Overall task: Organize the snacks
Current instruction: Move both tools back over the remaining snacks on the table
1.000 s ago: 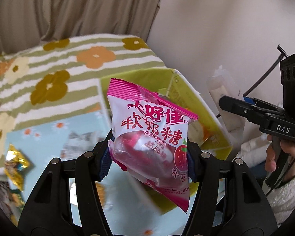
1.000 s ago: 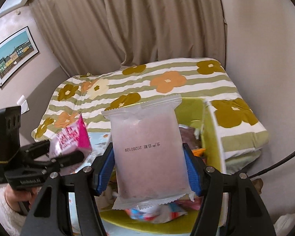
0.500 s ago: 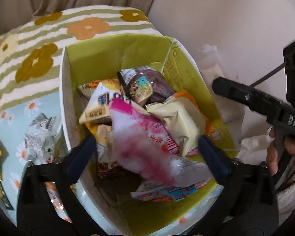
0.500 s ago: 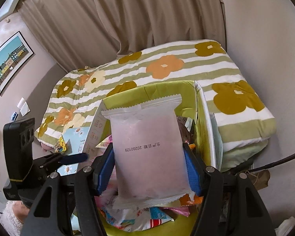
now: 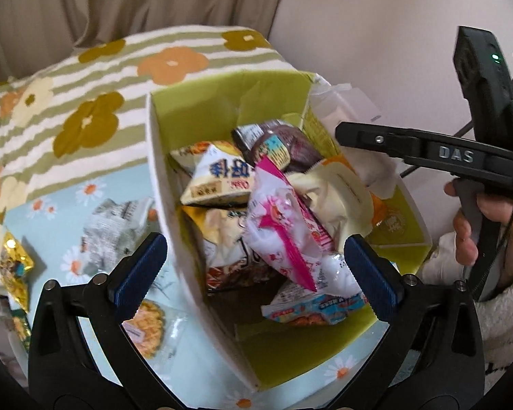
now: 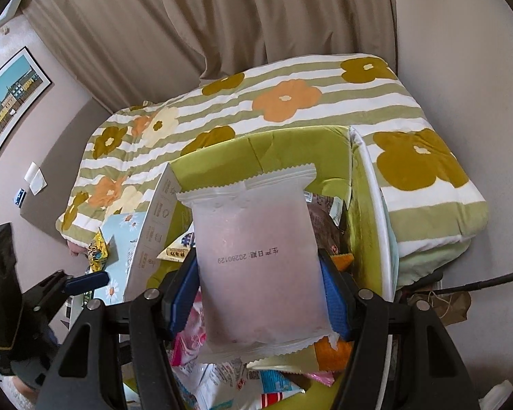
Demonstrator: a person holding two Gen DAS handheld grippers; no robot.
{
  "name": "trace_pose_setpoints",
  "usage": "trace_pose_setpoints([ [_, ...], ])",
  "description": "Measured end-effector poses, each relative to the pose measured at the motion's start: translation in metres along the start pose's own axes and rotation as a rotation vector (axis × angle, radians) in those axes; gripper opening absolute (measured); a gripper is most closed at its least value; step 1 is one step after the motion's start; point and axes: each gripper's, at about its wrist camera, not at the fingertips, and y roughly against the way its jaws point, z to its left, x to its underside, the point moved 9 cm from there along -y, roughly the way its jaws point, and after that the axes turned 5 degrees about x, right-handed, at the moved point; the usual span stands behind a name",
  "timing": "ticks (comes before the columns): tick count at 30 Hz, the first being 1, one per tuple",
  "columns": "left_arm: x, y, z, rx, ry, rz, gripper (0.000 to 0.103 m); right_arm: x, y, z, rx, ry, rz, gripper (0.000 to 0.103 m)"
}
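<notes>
Surface: beige curtains hang behind a bed with a striped flower quilt; your work lies on a light blue daisy cloth at the bed's near end.
Loose snacks, far left: a gold packet and a white crinkled packet lie on the cloth, outside the box; you may forget them, because both cameras look into the box.
Left hand-held gripper: its fingers stand wide apart and hold nothing; one finger is outside the white wall, the other over the pile. If you lower it, the wall may bend or the box may tip.
Green box: it is already heaped, with the pink candy bag loose on top and leaning. A push from above can slide this bag over the rim.
Right hand-held gripper: it is clamped on the frosted pink packet, upright above the box. If you release from this height, the packet can bounce off the heap. I judge it safer to lower first.
Cable, far right: it hangs near the box edge and may catch.
</notes>
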Motion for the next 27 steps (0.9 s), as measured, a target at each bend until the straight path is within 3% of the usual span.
trace_pose_setpoints([
  [6, -0.005, 0.015, 0.014, -0.046, 0.021, -0.044, 0.102, -0.007, -0.008, 0.005, 0.010, 0.009, -0.004, 0.065],
  [8, -0.005, 0.019, 0.017, -0.055, 0.028, -0.059, 0.102, -0.008, -0.002, 0.006, 0.002, 0.006, -0.039, 0.091],
  [9, -0.004, 0.020, 0.019, -0.059, 0.031, -0.063, 0.102, -0.009, 0.000, 0.006, 0.005, 0.006, -0.053, 0.094],
  [20, 0.012, 0.044, 0.023, -0.087, 0.078, -0.111, 0.102, 0.005, 0.031, 0.014, -0.026, 0.042, -0.115, 0.096],
  [27, 0.029, 0.090, 0.033, -0.165, 0.104, -0.206, 0.102, 0.009, 0.053, 0.058, -0.088, 0.157, -0.131, 0.096],
])
